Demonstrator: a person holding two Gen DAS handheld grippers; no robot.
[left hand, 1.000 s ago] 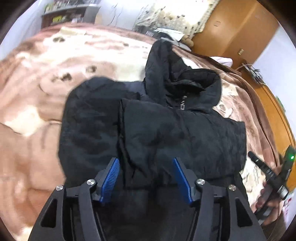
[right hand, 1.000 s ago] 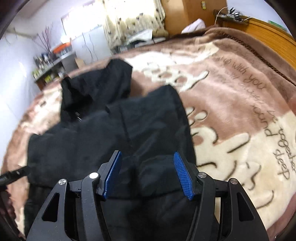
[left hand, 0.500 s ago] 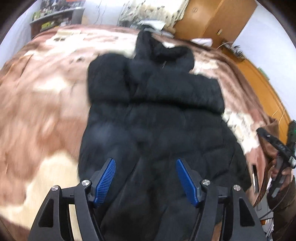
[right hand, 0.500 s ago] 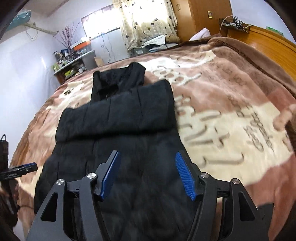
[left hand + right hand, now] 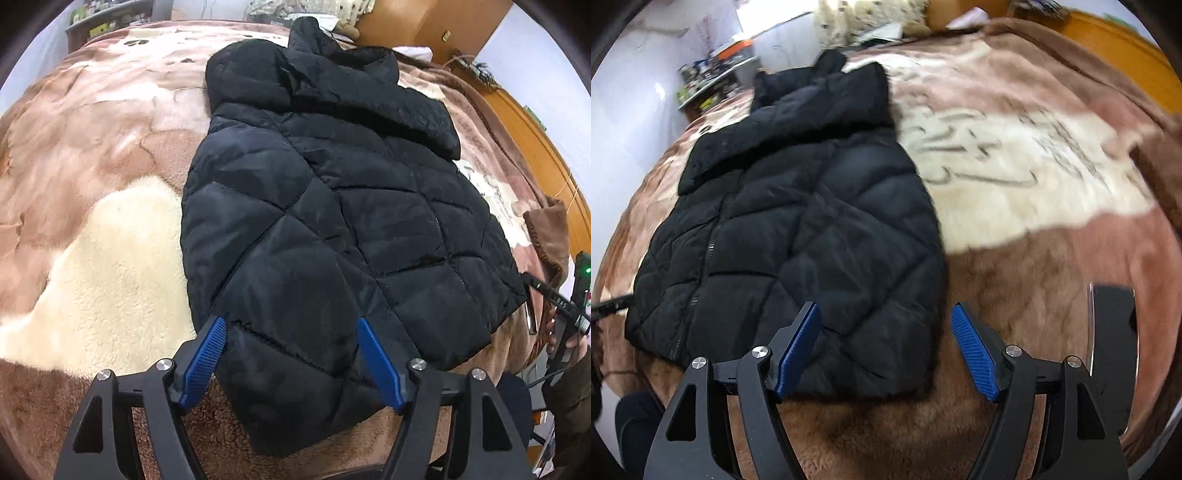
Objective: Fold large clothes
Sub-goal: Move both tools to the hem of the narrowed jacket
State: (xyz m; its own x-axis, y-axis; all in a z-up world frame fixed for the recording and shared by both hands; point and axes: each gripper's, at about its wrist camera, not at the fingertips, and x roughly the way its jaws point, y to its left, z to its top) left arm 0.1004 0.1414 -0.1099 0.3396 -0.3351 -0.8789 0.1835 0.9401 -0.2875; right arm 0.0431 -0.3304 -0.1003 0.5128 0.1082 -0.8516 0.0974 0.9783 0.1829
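Note:
A black quilted puffer jacket (image 5: 332,206) lies flat on the bed, sleeves folded across its chest and hood at the far end; it also shows in the right wrist view (image 5: 798,229). My left gripper (image 5: 291,354) is open and empty, hovering over the jacket's near left hem corner. My right gripper (image 5: 886,343) is open and empty, over the hem's near right corner, one finger over jacket and one over blanket. The right gripper's body (image 5: 569,314) shows at the right edge of the left wrist view.
A brown and cream plush blanket (image 5: 96,236) covers the bed and shows lettering in the right wrist view (image 5: 1015,155). A wooden bed frame (image 5: 535,140) runs along the right. Shelves (image 5: 713,74) and a curtain stand beyond the bed.
Both grippers have pulled back toward the near edge of the bed, from over the jacket's middle to its hem. The jacket now shows full length. Both stayed open.

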